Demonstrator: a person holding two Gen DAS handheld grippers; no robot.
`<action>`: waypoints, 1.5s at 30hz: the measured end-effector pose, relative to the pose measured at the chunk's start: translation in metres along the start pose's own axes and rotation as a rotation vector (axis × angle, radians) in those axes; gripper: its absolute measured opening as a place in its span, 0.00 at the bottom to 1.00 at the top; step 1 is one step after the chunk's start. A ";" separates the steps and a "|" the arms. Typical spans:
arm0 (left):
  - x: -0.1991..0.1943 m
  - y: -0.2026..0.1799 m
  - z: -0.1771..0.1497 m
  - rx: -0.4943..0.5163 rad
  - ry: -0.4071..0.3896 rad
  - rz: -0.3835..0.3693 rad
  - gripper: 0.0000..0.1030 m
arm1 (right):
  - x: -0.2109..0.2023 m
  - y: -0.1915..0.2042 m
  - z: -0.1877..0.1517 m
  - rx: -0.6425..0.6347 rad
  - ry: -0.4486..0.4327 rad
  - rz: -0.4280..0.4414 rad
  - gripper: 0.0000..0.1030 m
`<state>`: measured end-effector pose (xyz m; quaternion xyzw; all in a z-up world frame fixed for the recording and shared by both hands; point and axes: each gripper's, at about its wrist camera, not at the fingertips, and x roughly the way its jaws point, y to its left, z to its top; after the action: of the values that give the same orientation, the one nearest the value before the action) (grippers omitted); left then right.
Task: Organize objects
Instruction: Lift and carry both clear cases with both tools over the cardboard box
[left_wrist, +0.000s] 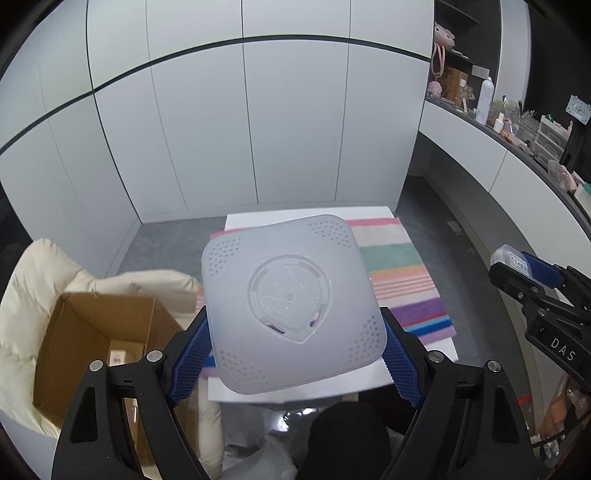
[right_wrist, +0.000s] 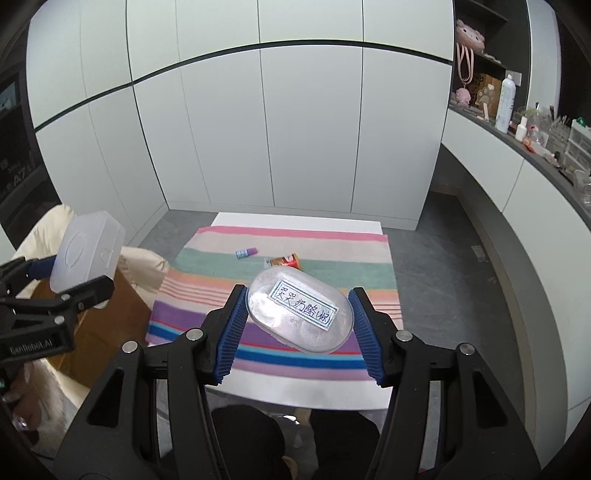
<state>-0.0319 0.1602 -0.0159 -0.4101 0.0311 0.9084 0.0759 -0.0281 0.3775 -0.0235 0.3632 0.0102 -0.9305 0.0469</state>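
My left gripper is shut on a square translucent white plastic box with perforated corners, held above the near edge of the table; it also shows in the right wrist view. My right gripper is shut on a clear oval plastic container with a blue-printed label, held above the striped cloth. On the cloth lie a small purple-capped tube and a red and orange can on its side.
A white table carries the cloth. An open cardboard box stands at the left on a cream padded cover. White cabinet panels stand behind. A cluttered counter runs along the right.
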 end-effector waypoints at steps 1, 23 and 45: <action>-0.002 0.001 -0.005 -0.003 0.006 -0.007 0.83 | -0.005 0.002 -0.005 -0.007 0.000 -0.005 0.57; -0.065 0.026 -0.087 -0.020 -0.019 0.003 0.83 | -0.067 0.037 -0.089 -0.026 0.057 0.060 0.57; -0.092 0.149 -0.150 -0.274 0.023 0.202 0.83 | -0.034 0.175 -0.083 -0.281 0.095 0.279 0.57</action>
<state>0.1145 -0.0151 -0.0470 -0.4216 -0.0513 0.9024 -0.0729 0.0691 0.2105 -0.0586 0.3942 0.0919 -0.8862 0.2252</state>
